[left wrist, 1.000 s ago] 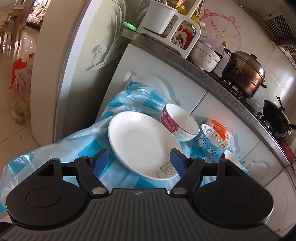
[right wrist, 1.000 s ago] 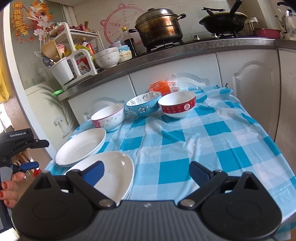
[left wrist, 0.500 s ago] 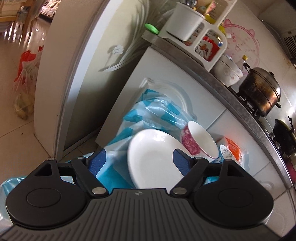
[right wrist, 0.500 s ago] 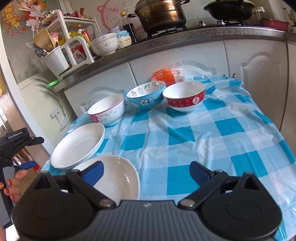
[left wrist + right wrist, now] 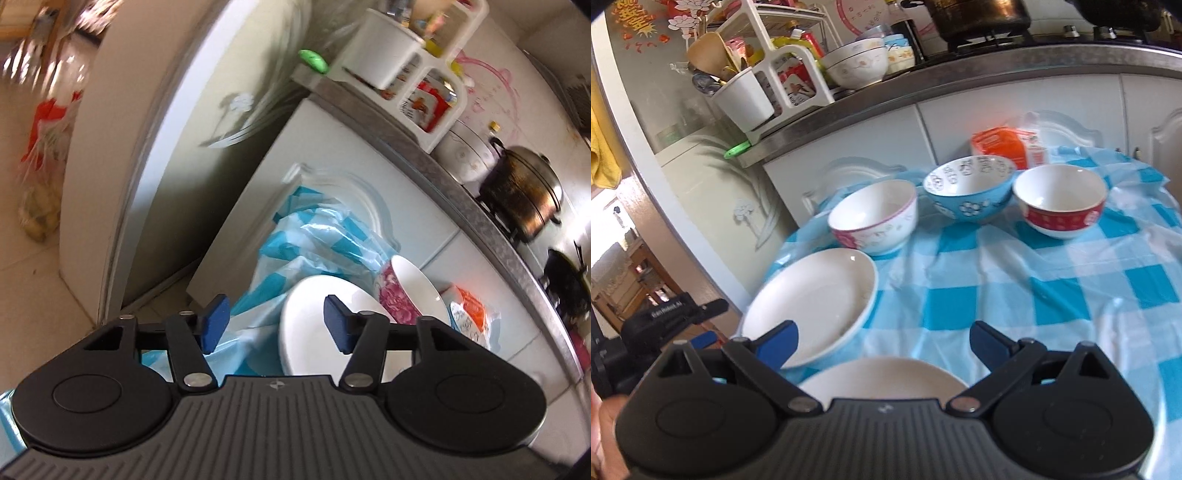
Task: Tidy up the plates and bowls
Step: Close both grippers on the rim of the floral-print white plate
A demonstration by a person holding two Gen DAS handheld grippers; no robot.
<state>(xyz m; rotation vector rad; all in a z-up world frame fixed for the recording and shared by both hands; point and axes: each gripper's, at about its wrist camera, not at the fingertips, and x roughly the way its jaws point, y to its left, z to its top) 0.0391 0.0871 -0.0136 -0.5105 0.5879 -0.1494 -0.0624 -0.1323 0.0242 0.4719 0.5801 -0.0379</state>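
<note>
Two white plates lie at the table's left edge: a far one (image 5: 812,295) and a near one (image 5: 882,376) right under my open, empty right gripper (image 5: 882,343). Behind stand a pink floral bowl (image 5: 875,218), a blue bowl (image 5: 967,188) and a red bowl (image 5: 1060,199). My left gripper (image 5: 275,325) is open and empty, off the table's left edge, with the far plate (image 5: 306,328) and the pink bowl (image 5: 402,291) ahead. It also shows in the right wrist view (image 5: 672,314).
The blue checked tablecloth (image 5: 1052,295) covers the table. An orange packet (image 5: 1001,144) lies behind the bowls. White cabinets (image 5: 1015,107) and a counter with a utensil rack (image 5: 757,85), bowls and a pot (image 5: 521,206) stand behind. A fridge (image 5: 155,147) is at the left.
My right gripper has moved forward and down over the near plate. My left gripper has drawn back and swung left, so the far plate now sits lower and smaller in its view.
</note>
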